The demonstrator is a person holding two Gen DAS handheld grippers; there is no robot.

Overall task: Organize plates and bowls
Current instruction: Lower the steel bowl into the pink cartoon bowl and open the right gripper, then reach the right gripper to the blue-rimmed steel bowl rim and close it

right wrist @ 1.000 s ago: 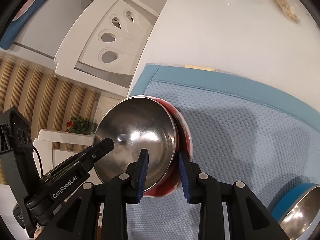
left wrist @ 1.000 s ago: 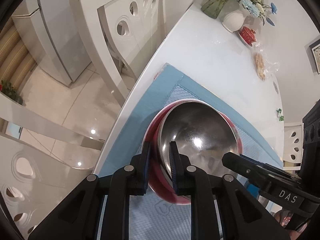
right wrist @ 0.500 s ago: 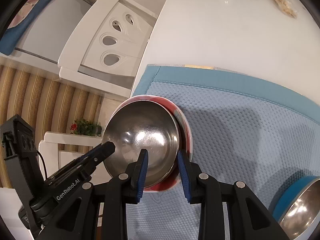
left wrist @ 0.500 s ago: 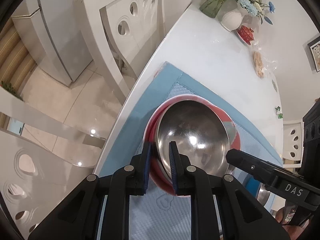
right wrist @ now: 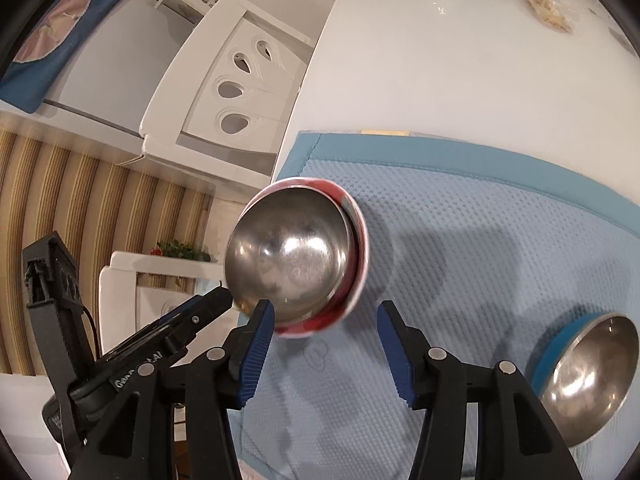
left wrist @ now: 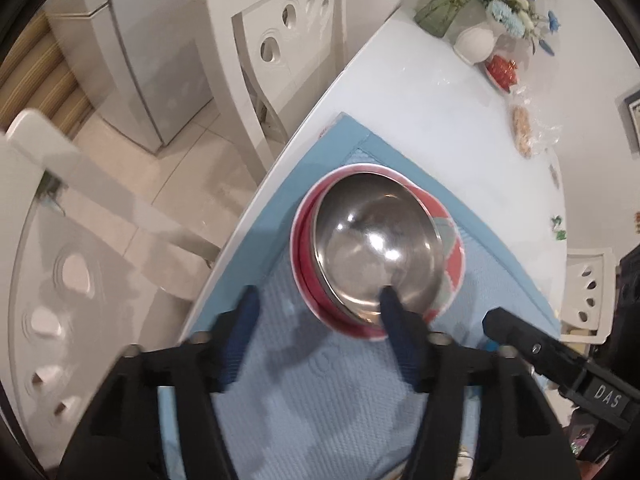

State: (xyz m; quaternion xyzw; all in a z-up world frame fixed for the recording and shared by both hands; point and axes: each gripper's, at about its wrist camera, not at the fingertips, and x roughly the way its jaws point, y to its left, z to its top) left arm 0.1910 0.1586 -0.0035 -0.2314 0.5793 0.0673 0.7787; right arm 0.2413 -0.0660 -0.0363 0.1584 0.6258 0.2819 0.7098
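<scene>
A steel bowl [left wrist: 374,252] sits nested inside a red bowl [left wrist: 454,248] on the blue mat [left wrist: 332,392] near the table's left edge. Both bowls also show in the right wrist view: the steel bowl [right wrist: 288,256] and the red bowl's rim [right wrist: 360,236]. My left gripper [left wrist: 318,300] is open, its fingers just short of the bowls. My right gripper [right wrist: 326,314] is open too, its fingers either side of the bowls' near rim and clear of it. A second steel bowl with a blue outside [right wrist: 588,372] sits on the mat at the right.
White chairs [left wrist: 280,40] stand close along the table's left edge. A vase of flowers [left wrist: 480,36], a red dish [left wrist: 502,70] and a bag of snacks [left wrist: 524,130] stand at the table's far end. The white tabletop [right wrist: 460,60] lies beyond the mat.
Both grippers were shut on the nested bowls' rim. Both have opened and let go, and have drawn back a little. The bowls now rest on the mat.
</scene>
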